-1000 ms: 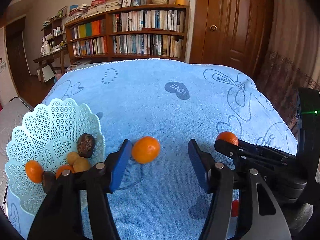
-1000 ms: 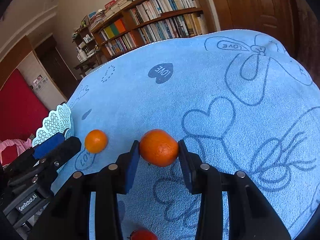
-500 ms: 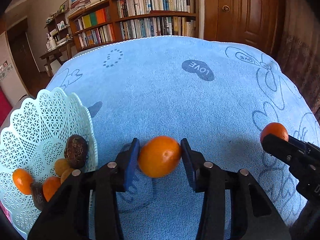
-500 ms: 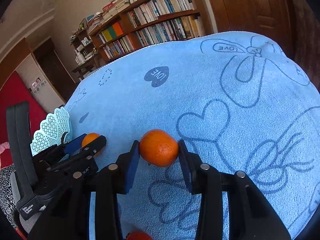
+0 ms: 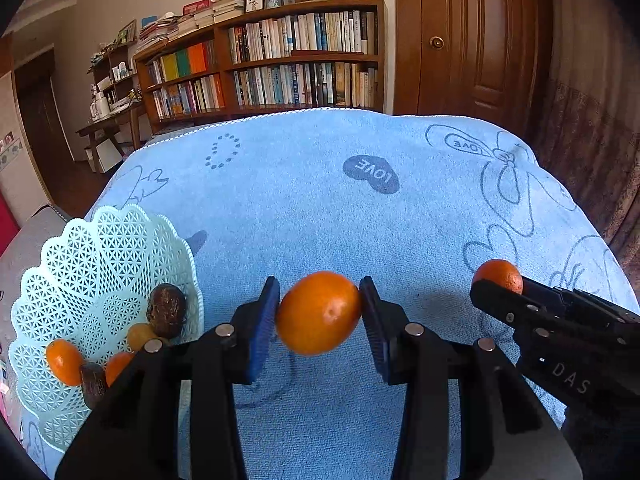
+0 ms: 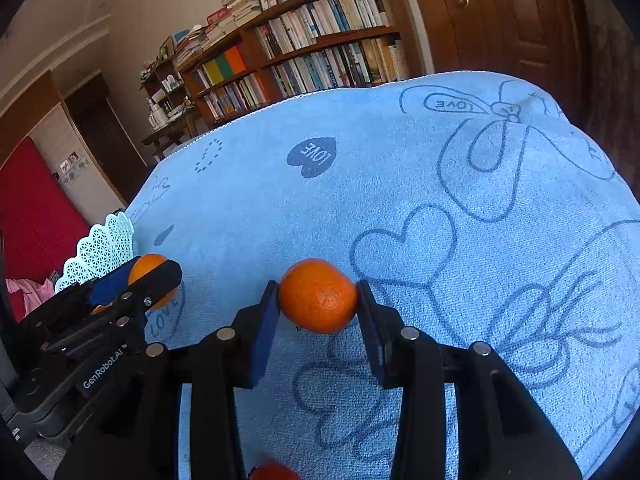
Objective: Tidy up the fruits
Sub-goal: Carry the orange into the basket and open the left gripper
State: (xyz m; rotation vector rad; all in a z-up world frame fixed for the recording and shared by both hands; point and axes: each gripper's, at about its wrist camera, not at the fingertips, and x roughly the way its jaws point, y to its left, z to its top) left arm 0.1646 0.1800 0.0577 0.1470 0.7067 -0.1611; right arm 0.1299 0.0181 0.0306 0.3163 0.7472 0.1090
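Here the readable writing comes first: the body of the left tongs (image 6: 154, 280), seen from the right wrist view, carries "GenRobot.AI" in white, and the side of the right tongs (image 5: 496, 280), seen from the left wrist view, shows the letters "DAS". The blue towel (image 5: 320, 200) covering the bench has a dark heart printed with "LOVE" (image 5: 372, 176), seen upside down, and an outlined tag near the far right corner with the same word (image 5: 464, 144).

The left tongs (image 5: 318, 312) are clamped on an orange (image 5: 318, 314), its smooth glossy skin pressed between the two blue pads (image 5: 266, 320) and held above the towel, just right of the basket (image 5: 100, 248). The right tongs (image 6: 318, 296) are likewise clamped on a second orange (image 6: 318, 295), a deeper colour with a dimpled, pitted skin, held over a drawn heart on the towel.

The basket is pale mint green plastic with a lattice pattern and scalloped rim, standing at the towel's left edge. Inside lie small oranges (image 5: 64, 362), a pale yellowish round fruit (image 5: 140, 336) and a dark brown wrinkled fruit (image 5: 166, 310). A red-orange fruit (image 6: 274, 472) peeks in at the bottom edge of the right wrist view, too cut off to identify.

Behind the bench stand a wooden bookshelf (image 5: 280, 64) crowded with books and a brown door (image 5: 472, 40).
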